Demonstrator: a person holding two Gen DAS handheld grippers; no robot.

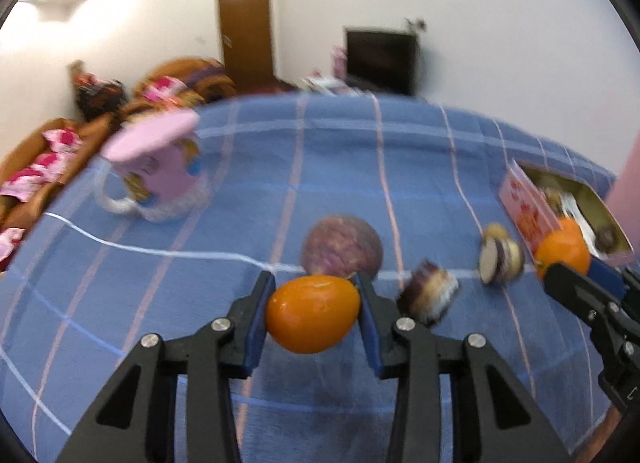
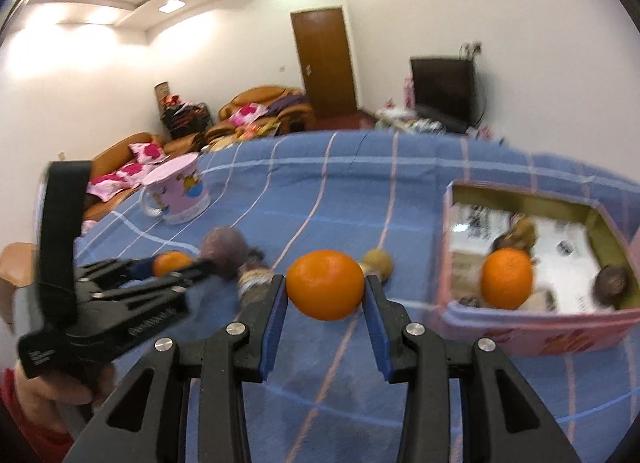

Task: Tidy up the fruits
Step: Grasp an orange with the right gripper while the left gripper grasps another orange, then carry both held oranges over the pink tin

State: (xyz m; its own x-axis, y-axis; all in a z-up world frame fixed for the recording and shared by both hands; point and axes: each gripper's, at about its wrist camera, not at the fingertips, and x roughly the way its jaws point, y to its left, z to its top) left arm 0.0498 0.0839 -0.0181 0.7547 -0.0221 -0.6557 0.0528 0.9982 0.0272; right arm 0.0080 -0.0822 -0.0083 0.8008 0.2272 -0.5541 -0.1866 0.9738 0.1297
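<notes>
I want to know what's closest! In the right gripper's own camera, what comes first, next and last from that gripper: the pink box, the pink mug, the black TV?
1. Pink box: nearest, just right of the right gripper.
2. Pink mug: farther, up on the left.
3. Black TV: farthest, by the back wall.

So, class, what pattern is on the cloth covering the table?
Blue tablecloth with white and pink checks, clearest from the right wrist.

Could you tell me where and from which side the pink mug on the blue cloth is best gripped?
Grip the pink mug by its rim wall, coming from above: it stands upright with its mouth open, and its handle looks too rounded for flat pads.
</notes>
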